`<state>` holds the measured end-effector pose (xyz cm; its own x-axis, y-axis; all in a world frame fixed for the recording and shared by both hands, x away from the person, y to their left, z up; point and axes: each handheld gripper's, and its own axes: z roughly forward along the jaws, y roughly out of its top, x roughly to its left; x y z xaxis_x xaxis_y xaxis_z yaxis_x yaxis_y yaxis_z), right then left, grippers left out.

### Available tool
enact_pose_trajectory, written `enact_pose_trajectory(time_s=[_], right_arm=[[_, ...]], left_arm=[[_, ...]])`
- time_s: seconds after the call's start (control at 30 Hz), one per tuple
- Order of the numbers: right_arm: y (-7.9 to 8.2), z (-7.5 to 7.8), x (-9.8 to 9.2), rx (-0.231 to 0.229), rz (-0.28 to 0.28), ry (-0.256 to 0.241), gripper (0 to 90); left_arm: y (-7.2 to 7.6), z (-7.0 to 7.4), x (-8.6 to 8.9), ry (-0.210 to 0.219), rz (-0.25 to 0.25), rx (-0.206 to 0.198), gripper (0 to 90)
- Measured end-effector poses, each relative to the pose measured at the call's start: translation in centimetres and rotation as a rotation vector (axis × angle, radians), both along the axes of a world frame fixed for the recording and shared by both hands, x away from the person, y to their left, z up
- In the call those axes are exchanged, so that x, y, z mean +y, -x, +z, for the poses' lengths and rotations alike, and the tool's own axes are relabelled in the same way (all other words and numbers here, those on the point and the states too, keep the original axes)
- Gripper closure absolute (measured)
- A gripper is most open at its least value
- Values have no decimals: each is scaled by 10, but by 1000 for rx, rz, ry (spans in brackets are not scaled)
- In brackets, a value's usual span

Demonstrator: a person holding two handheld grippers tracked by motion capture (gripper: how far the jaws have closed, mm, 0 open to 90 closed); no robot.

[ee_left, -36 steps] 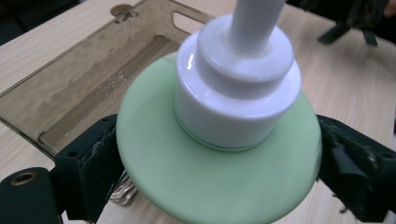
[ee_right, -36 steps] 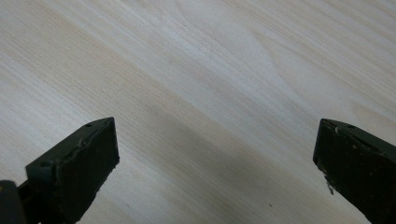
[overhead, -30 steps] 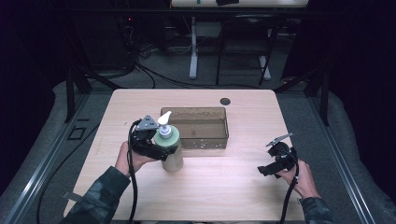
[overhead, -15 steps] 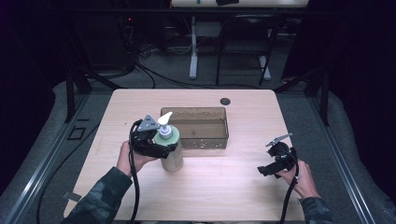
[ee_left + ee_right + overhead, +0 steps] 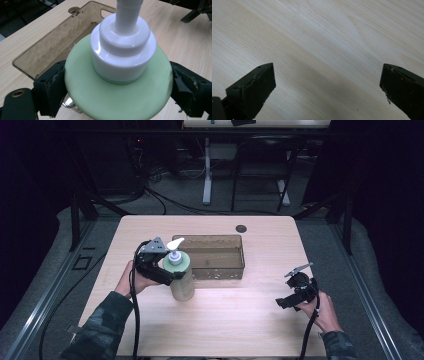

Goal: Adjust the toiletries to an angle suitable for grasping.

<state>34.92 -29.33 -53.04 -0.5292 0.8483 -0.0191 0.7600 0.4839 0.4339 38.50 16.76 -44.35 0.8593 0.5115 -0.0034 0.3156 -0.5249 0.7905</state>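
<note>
A pump bottle (image 5: 182, 282) with a pale green collar and a white pump head stands upright just in front of the brown tray's (image 5: 220, 271) left corner. My left gripper (image 5: 171, 270) is shut on the bottle's green collar (image 5: 117, 97), one black jaw pressed against each side. In the left gripper view the tray (image 5: 47, 52) lies behind the bottle. Whether the bottle's base touches the table is hidden. My right gripper (image 5: 285, 288) is held open over bare wood near the front right, and in its own view the right gripper (image 5: 327, 90) has nothing between its jaws.
The translucent brown tray sits mid-table and looks empty. A small dark round hole (image 5: 241, 228) marks the tabletop behind it. Bare wood lies between the two hands. Cables trail from both grippers over the front edge.
</note>
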Motion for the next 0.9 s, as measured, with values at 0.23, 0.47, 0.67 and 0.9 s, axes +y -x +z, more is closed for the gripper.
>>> enact_pose_trajectory(time_s=[0.23,0.47,0.67,0.9], right_arm=[[0,0,0,1,6,2,0],[0,0,0,4,5,0,0],[0,-1,0,4,4,2,0],[0,0,-1,-9,-7,11,0]], left_arm=[[3,2,-2,-9,46,15,102],[5,11,3,19,72,29,34],[8,22,2,17,90,33,2],[12,35,-4,-8,85,46,1]])
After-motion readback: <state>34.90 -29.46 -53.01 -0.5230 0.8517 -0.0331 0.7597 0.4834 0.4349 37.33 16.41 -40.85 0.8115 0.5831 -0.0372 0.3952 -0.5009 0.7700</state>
